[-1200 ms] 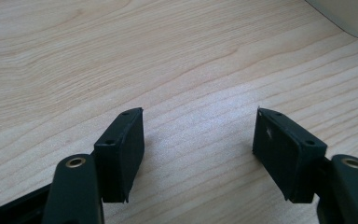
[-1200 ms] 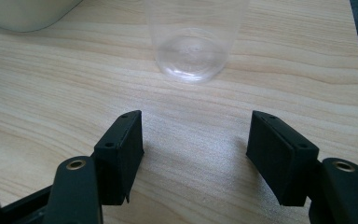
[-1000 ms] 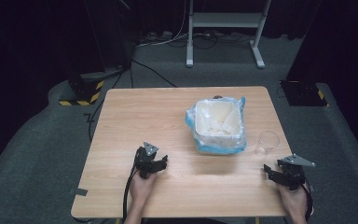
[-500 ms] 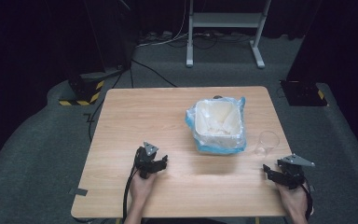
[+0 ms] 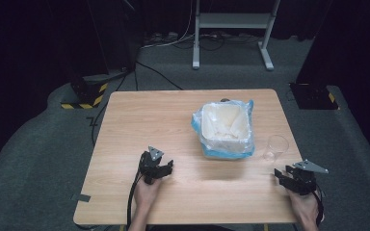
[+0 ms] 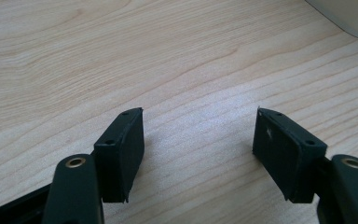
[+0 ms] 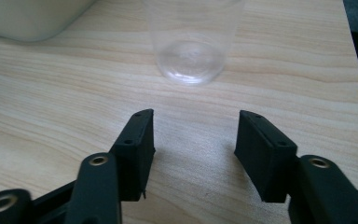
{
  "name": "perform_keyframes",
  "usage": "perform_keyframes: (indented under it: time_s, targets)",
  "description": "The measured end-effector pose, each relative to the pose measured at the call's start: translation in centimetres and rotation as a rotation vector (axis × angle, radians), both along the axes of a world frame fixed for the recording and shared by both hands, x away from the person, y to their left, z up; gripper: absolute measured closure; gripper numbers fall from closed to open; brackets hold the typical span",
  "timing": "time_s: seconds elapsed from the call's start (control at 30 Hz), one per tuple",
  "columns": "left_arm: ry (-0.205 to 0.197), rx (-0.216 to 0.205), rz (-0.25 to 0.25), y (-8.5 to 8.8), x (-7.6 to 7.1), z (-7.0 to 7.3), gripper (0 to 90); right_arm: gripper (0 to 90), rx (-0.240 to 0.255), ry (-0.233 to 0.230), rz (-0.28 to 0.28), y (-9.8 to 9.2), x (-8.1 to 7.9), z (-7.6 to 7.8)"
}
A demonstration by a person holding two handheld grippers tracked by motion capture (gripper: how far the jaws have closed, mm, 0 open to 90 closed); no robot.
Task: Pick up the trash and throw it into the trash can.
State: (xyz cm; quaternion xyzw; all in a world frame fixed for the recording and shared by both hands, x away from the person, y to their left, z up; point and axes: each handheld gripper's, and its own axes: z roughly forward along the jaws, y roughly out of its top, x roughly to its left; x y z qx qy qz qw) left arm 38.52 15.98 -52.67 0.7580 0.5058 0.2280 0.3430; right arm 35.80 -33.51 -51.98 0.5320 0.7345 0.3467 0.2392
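Since the earlier frame both hands have kept their places on the table (image 5: 125, 120); the one change is at the right gripper (image 7: 193, 140), whose jaws have just been closing part way with nothing between them. They are unclenched and hold nothing. The clear plastic cup (image 7: 193, 42) stands upright just ahead of that gripper's tips, apart from them, near the table's right edge. The left gripper (image 6: 198, 140) rests with jaws spread wide over bare wood, released and empty. The lined bin (image 5: 225, 129) sits ahead and to the left of the right gripper, just beside the cup. Judgement: the step in hand appears to be the reach for the cup. To do it well, the jaws should be kept wider than the cup's base, advanced level until the wall sits between the pads, then closed gently, since thin plastic is likely to buckle or tip. Count: one cup, one bin with one bag liner, two grippers, one table.
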Motion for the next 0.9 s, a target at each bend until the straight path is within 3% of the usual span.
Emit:
perform_keyframes:
  time_s: [0.23,0.4,0.9]
  targets:
    - [0.000,0.000,0.000,0.0,0.0,0.0,33.5,48.6,0.019,-0.030,0.024,0.0,-0.5,0.7]
    - [0.000,0.000,0.000,0.0,0.0,0.0,33.5,49.6,0.058,-0.036,0.047,-0.2,-0.8,1.5]
    - [0.000,0.000,0.000,0.0,0.0,0.0,33.5,50.2,0.087,-0.072,0.105,-0.2,-1.3,4.3]
